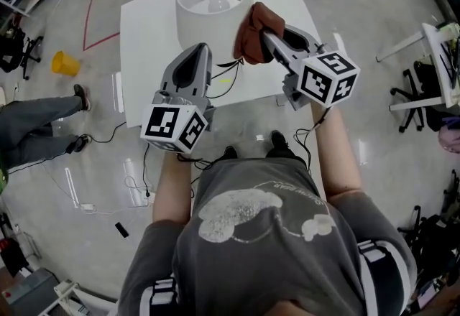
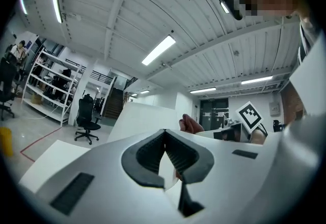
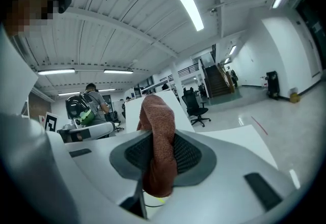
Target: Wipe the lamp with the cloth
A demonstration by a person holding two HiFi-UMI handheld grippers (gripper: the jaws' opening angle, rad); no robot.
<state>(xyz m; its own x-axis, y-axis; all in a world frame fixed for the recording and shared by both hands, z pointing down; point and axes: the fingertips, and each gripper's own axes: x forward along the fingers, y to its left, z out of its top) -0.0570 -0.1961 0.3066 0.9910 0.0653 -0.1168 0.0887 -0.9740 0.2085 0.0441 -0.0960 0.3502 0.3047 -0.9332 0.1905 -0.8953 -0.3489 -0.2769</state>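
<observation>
- The left gripper (image 2: 164, 131) has its jaws drawn together, tips meeting, on the lower rim of the lamp (image 1: 205, 27); a thin white edge shows between the dark pads
- The right gripper (image 3: 159, 134) has its jaws clamped on the cloth (image 1: 253, 31), which fills the gap between the ribbed pads and bulges out above and below them
- The white table (image 1: 144, 42) stands on a grey floor, straight ahead of the person, and carries the lamp near its far middle
- The lamp's white drum shade stands upright; seen from above, its open top shows the bulb (image 1: 218, 3) inside
- The cloth is reddish-brown and bunched, and it is pressed against the right side of the shade, just under the top rim
- The two grippers meet the shade from the near side, the left low on its front and the right higher on its flank, with their marker cubes toward the person
- A black cable (image 1: 224, 86) trails over the table's near edge between the grippers
- Off to the left, well apart from the table, a small yellow bin (image 1: 65, 63) sits on the floor
</observation>
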